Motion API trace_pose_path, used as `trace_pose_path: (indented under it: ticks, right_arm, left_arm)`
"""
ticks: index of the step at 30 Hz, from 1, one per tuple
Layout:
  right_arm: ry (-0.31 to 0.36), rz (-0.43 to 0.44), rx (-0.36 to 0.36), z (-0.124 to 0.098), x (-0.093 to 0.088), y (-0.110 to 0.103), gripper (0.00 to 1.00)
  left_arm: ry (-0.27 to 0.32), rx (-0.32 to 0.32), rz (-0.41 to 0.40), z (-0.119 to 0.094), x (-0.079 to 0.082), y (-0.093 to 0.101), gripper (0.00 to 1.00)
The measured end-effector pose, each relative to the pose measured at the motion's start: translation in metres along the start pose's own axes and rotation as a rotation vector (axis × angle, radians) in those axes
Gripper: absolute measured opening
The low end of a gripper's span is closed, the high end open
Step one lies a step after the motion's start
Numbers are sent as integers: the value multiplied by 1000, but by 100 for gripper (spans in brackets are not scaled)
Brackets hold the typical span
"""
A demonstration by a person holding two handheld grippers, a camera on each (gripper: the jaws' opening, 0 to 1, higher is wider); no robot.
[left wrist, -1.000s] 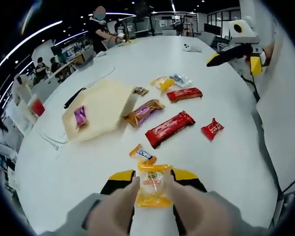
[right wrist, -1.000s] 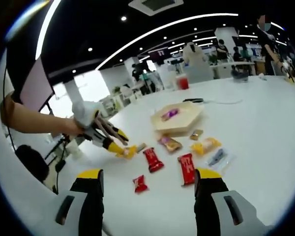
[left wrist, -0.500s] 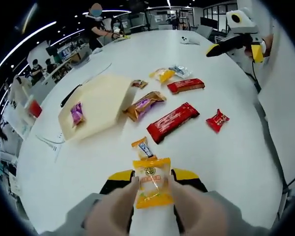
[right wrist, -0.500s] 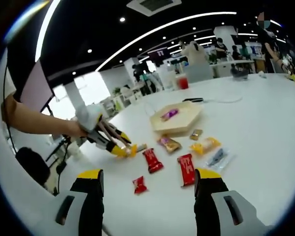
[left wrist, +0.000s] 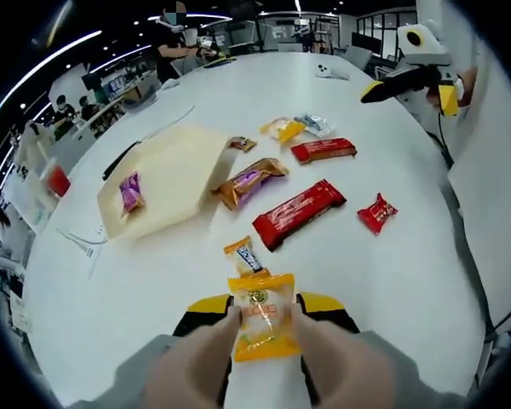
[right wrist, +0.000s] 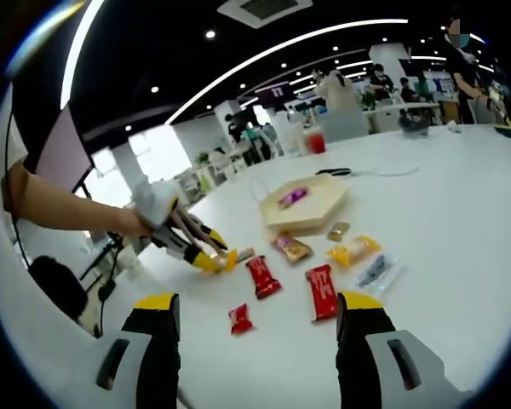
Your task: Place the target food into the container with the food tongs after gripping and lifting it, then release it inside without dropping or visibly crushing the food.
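Observation:
A yellow snack packet (left wrist: pixel 261 315) hangs between the tips of beige food tongs (left wrist: pixel 206 358). My left gripper (left wrist: pixel 262 319) is shut on the tongs, its yellow-black jaws pressing their arms from outside. The packet is above the table, near the front edge. The beige hexagonal container (left wrist: pixel 175 183) lies farther off to the left, with a purple candy (left wrist: pixel 129 191) in it. In the right gripper view, the left gripper (right wrist: pixel 200 251) holds the packet (right wrist: pixel 228 258) left of the container (right wrist: pixel 311 209). My right gripper (right wrist: pixel 260 328) is open, with nothing between its fingers.
Wrapped snacks lie scattered on the white table: a small orange candy (left wrist: pixel 245 256), a long red bar (left wrist: pixel 298 213), a small red packet (left wrist: pixel 376 213), a brown-purple bar (left wrist: pixel 249 181) and another red bar (left wrist: pixel 324 150). A red cup (left wrist: pixel 58 181) stands behind the container.
The left gripper view has shifted a little forward over the table, with the yellow packet still held in the tongs. The right gripper has barely moved.

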State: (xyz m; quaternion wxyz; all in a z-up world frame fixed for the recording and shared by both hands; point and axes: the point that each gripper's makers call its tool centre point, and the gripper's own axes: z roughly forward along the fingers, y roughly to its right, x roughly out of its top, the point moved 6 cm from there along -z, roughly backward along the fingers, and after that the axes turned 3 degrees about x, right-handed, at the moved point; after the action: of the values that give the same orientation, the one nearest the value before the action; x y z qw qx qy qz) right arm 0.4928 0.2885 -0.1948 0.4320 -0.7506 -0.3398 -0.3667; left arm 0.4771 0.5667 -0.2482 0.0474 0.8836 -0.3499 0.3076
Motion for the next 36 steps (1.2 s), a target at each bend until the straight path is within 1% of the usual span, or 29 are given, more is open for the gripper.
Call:
trace_pose_path:
  ticks: [2,3,5,7,10,12,13,17,22,25,30,36]
  right_arm:
    - [-2,-2,1,1,0,0,76]
    - [-1,-1,2,1,0,0,76]
    - [0,2,6,2,0,0,76]
    - [-2,0,8,3,-1,0,76]
    - [-8,-9,12,4,-1,1,76]
    - [-3,-6,11,4,0,2,75]
    - [-3,-7,11,4,0,2,75]
    - [-6,-5,11,4,-1,3,75]
    - [-16,-11,20,5,-4,2,75]
    - [-15,-8,22,5,-4,1,74]
    - [-22,-5,22,5,-5,2,74]
    - [-37,-14,30,6,-8,1,73]
  left_arm:
    - [10,-10,-19,0,-2,-2,28]
    - [12,-8,-45,0,-3,-2,28]
    - [7,-5,-68,1,-3,-3,28]
    - [-3,-3,-68,1,-2,-2,28]
    - [-40,5,-81,2,1,-1,28]
    - [-68,10,-124,4,1,-3,28]
    - [-72,12,-132,4,2,-3,28]
    - [-53,14,-174,3,-1,-5,28]
    - [-5,36,-198,1,-5,-3,27]
    - [-4,54,-221,1,-6,-2,26]
    - [-30,63,-247,3,-4,-1,24]
    - [-16,73,-267,2,-4,0,23]
